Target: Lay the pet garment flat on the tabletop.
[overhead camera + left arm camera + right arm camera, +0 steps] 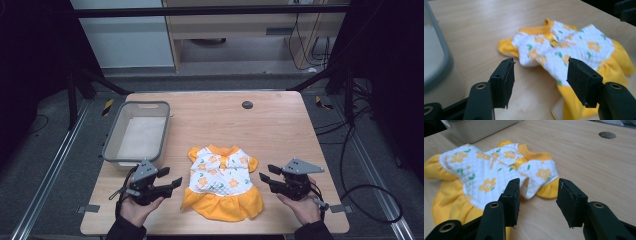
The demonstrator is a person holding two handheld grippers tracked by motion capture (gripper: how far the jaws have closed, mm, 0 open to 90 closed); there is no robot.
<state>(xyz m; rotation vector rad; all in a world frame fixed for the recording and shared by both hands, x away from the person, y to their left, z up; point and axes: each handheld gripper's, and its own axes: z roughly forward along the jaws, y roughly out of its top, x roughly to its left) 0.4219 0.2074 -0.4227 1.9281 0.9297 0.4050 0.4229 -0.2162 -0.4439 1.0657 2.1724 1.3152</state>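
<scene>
A small dress [220,175] with a white quilted top, orange flowers and a yellow skirt lies flat on the wooden table [280,125], near its front edge. My left gripper [171,177] sits just left of the dress, jaws open and pointing at it, with nothing between them. In the left gripper view [540,65] the dress [574,47] lies just beyond the tips. My right gripper [266,173] is just right of the dress, also open and holding nothing. In the right gripper view [538,186] a sleeve of the dress [481,167] lies beyond the jaws.
A grey plastic bin [112,145] stands at the table's left, behind my left gripper; its wall [439,62] is close on that side. A black round cap [247,105] is set in the table at the back. Black frame legs stand beyond the table.
</scene>
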